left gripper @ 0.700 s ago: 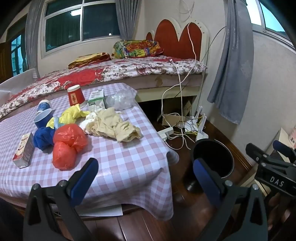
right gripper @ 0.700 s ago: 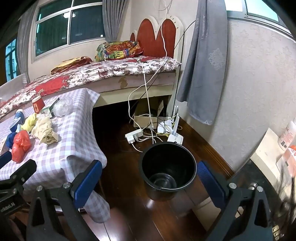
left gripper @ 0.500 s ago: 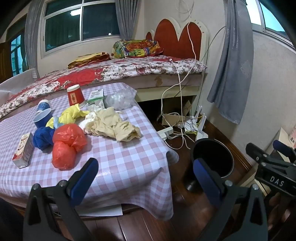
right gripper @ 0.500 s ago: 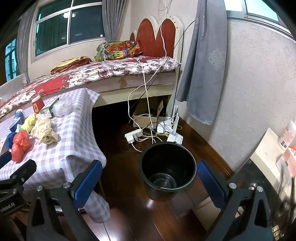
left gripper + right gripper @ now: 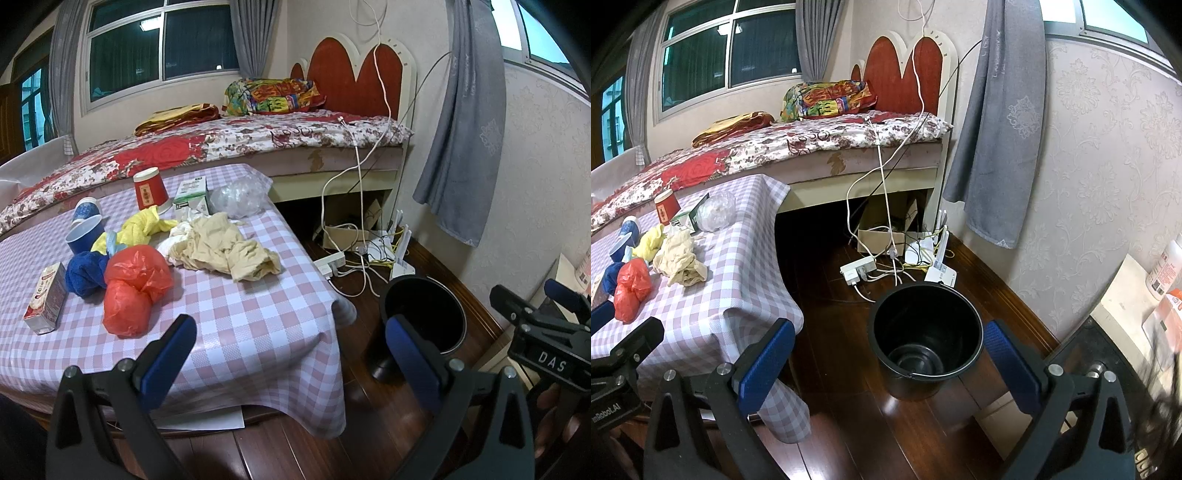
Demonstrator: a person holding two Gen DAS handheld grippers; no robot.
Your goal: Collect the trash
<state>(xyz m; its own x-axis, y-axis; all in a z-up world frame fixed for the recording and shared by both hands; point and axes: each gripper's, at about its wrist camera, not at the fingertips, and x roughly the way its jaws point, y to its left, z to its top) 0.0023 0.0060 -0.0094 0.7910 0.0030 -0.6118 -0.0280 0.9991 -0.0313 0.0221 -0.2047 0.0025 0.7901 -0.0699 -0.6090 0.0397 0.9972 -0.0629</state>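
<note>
We hold our left gripper point(image 5: 288, 347) over the near edge of the pink-checked desk point(image 5: 240, 325), fingers wide and empty. Our right gripper point(image 5: 886, 358), likewise wide, frames the upright round black plastic bucket point(image 5: 925, 343), mouth up. The crumpled red plastic bag point(image 5: 133, 288) lies on the desk, long axis running away from us.

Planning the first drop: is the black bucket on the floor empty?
Empty: the right wrist view looks into the black bucket and shows its bare bottom.

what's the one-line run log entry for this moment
phase: pre-grasp | left gripper: open, empty, facing table | right gripper: open, empty, over black bucket | bucket: empty, on floor | red bag: untouched
</note>
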